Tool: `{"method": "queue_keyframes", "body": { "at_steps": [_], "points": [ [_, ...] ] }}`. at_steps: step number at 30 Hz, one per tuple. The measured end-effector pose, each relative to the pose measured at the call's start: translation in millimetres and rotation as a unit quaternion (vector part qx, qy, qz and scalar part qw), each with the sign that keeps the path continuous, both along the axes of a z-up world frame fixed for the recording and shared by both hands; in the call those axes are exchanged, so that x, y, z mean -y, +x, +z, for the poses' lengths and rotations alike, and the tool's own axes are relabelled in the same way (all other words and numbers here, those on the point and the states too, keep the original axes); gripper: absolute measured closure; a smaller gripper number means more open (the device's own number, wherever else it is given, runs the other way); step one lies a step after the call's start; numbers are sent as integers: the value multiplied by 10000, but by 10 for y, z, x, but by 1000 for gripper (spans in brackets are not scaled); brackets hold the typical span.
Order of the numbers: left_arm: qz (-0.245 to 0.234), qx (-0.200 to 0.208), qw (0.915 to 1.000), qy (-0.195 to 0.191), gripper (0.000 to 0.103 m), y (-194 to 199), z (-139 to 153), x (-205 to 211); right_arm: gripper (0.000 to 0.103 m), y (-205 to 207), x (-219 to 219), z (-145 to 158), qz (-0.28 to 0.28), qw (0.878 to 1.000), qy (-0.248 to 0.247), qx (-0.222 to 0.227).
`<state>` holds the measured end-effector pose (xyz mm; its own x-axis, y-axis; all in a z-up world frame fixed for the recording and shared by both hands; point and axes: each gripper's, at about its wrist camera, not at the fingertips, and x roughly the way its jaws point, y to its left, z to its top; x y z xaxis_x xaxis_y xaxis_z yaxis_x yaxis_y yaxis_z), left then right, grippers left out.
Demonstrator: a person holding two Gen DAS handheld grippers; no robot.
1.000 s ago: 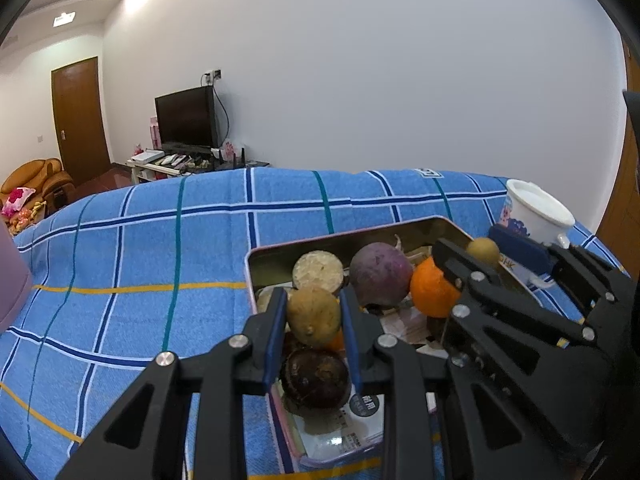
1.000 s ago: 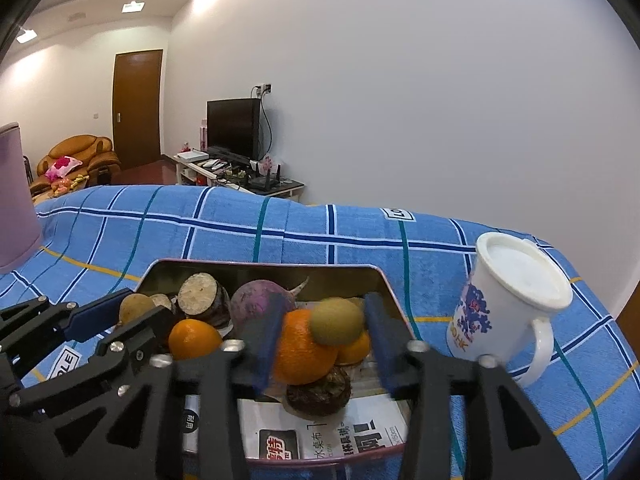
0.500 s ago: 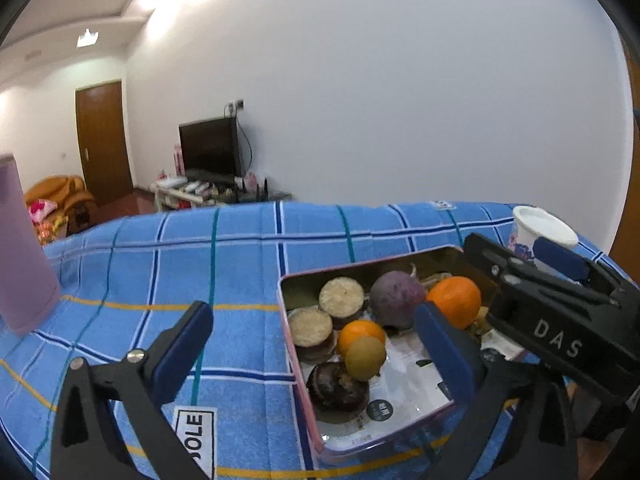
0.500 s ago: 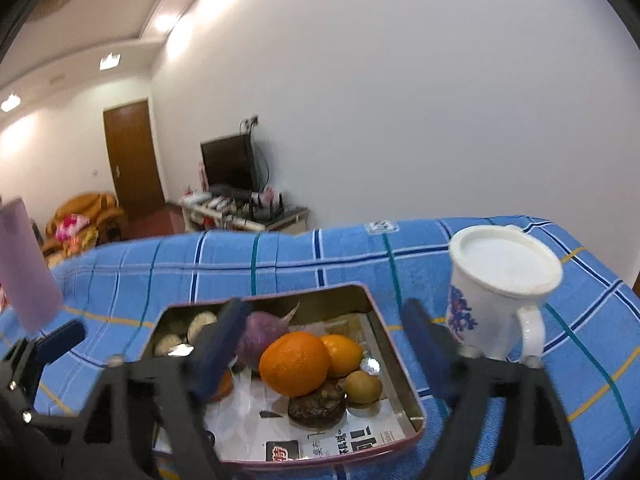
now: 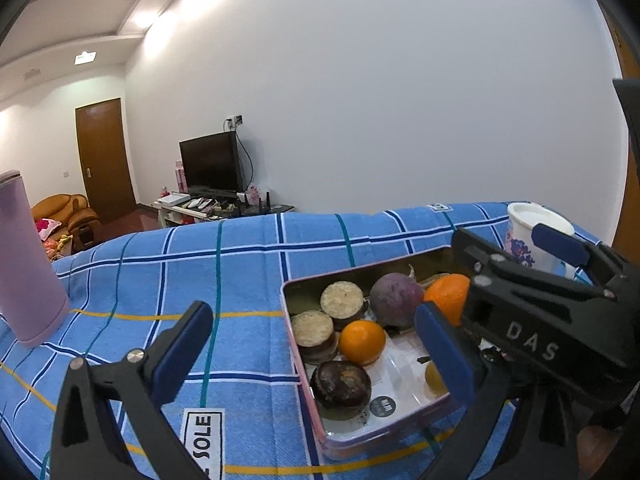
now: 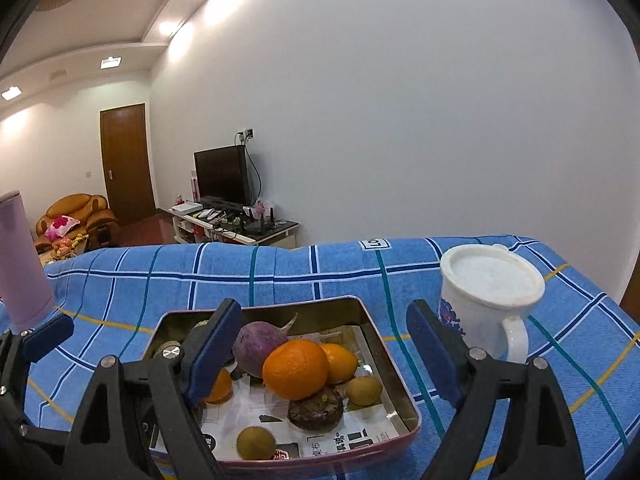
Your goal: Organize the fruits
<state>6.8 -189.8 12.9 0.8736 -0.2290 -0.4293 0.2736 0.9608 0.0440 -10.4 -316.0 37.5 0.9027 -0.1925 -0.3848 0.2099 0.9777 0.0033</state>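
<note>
Fingers first: my right fingers (image 6: 326,350) are standing wide apart and holding nothing, and my left fingers (image 5: 316,350) are spread just as wide, also empty. Both pairs are hovering above the near edge of the tin (image 6: 404,396), which is sitting on the blue checked cloth (image 6: 280,276) of the table.

Right below my right fingers a small brownish fruit (image 6: 256,443) is lying on the printed paper, with a dark round one (image 6: 316,414) just beyond it and another small brownish one (image 6: 364,390) to its right. A big orange (image 6: 296,368) is resting on the pile at the middle, squarely in the line of my right fingers, touching a smaller orange (image 6: 340,362) behind it and a purple root (image 6: 260,346) to the left.

From my left side, the tin is lying to the right of my line, so I am judging the right hand nearer to the big orange; being round, it is offering no long axis to match. The left is better placed for the two cut brown rounds (image 5: 328,316) at its end.

Beyond the tin, a white mug (image 6: 488,300) is standing just beside its right side, and a pink bottle (image 6: 22,260) is standing well apart on the left.
</note>
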Motion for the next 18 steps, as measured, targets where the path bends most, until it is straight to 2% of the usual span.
{"method": "queue_keyframes", "body": {
  "at_steps": [3, 9, 18],
  "points": [
    [38, 8, 10000, -44, 0, -23, 4, -44, 17, -32, -34, -10, 18, 9999, -114, 98],
    [206, 74, 9996, -182, 0, -57, 15, -195, 17, -221, -98, 23, -57, 9973, -295, 673],
    [352, 333, 9988, -124, 0, -211, 39, -343, 17, -366, -206, 38, -152, 9954, -462, 826]
  ]
}}
